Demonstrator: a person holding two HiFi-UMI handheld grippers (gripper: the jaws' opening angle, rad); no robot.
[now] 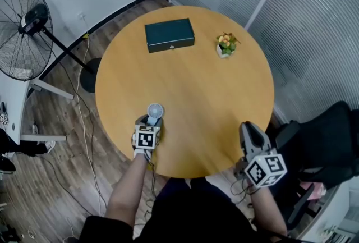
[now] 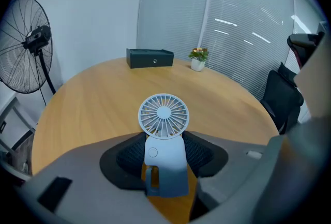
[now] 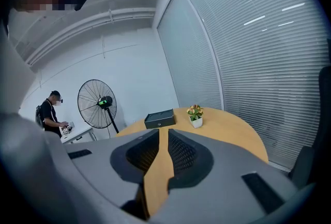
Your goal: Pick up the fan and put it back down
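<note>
At the near edge of the round table (image 1: 224, 96), the left gripper (image 1: 150, 122) is clamping the small pale fan (image 1: 155, 111) by its body, the right gripper (image 1: 249, 131) is hovering narrowly parted and empty, and farther off a dark green box (image 1: 169, 35) and a potted plant (image 1: 226, 44) are sitting well clear.

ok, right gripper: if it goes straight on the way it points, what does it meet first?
Probably the bare table top, since the right gripper tips slightly down; beyond that, the dark box. Depth is unclear.
</note>
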